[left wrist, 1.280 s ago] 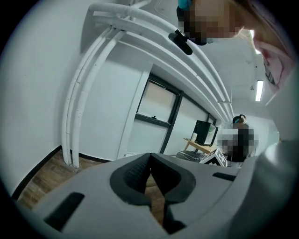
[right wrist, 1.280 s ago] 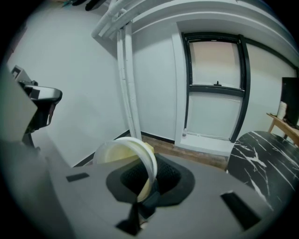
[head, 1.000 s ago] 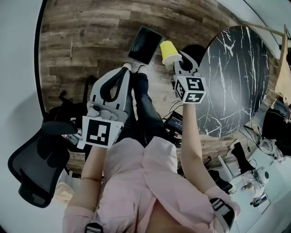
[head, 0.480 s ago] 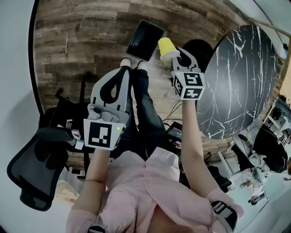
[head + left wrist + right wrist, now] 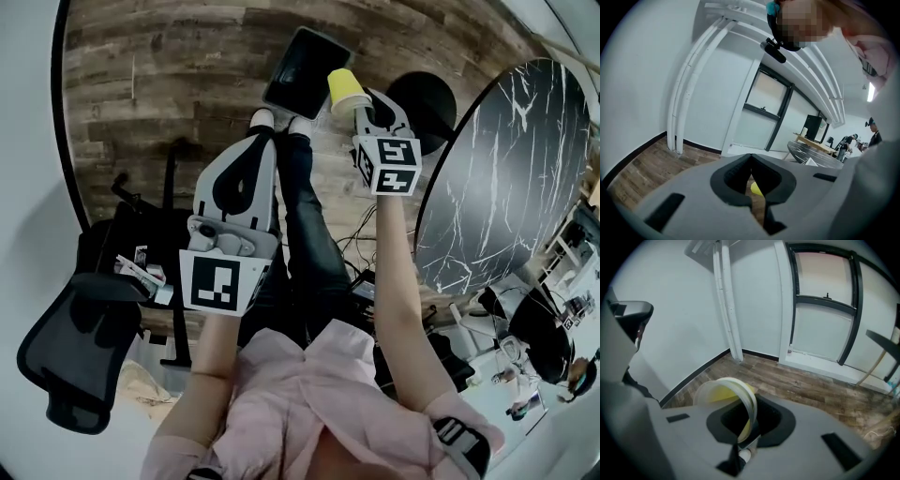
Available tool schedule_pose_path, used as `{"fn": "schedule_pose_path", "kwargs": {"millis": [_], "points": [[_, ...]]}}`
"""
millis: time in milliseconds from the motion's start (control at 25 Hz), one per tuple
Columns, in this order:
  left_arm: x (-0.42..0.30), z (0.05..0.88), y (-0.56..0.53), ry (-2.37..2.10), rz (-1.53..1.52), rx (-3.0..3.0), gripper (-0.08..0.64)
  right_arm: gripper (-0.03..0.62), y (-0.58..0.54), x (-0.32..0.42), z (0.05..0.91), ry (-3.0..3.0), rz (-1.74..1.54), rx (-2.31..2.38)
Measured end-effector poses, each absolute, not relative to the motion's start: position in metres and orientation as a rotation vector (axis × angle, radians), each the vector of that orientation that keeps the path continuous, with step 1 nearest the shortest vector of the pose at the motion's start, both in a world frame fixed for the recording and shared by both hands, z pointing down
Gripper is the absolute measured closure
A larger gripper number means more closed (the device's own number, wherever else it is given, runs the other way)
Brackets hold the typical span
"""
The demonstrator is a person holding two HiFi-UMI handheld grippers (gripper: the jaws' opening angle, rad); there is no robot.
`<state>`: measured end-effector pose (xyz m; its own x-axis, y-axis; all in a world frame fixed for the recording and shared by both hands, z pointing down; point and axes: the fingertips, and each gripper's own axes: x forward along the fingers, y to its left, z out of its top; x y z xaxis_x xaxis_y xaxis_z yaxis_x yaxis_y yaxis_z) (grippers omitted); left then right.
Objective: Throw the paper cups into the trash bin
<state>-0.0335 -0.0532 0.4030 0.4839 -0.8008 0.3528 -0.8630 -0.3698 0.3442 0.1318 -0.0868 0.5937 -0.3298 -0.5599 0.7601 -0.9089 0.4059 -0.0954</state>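
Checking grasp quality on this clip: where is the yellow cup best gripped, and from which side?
At the rim, from the open end, one of the fingers inside and one outside, as the right gripper pinches it now. The cup is thin and tapered, so a squeeze across its body would likely slip or crush.

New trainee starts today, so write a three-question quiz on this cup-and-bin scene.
1. True or false: the left gripper holds a cup.
2. Which one grips the yellow paper cup? A. left gripper B. right gripper
3. Fill in: the dark rectangular trash bin stands on a floor of ___ planks.

Key: 1 false, it is shut and empty; 2 B; 3 wooden.
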Motion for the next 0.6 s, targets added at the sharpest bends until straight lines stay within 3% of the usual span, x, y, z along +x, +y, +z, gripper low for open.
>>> {"fn": "schedule_pose_path", "kwargs": {"millis": [600], "points": [[-0.05,0.468,-0.079,-1.436,0.207,2.175,0.545,0.552,-0.096,0.123,0.704,-1.919,0.699,1.146]]}}
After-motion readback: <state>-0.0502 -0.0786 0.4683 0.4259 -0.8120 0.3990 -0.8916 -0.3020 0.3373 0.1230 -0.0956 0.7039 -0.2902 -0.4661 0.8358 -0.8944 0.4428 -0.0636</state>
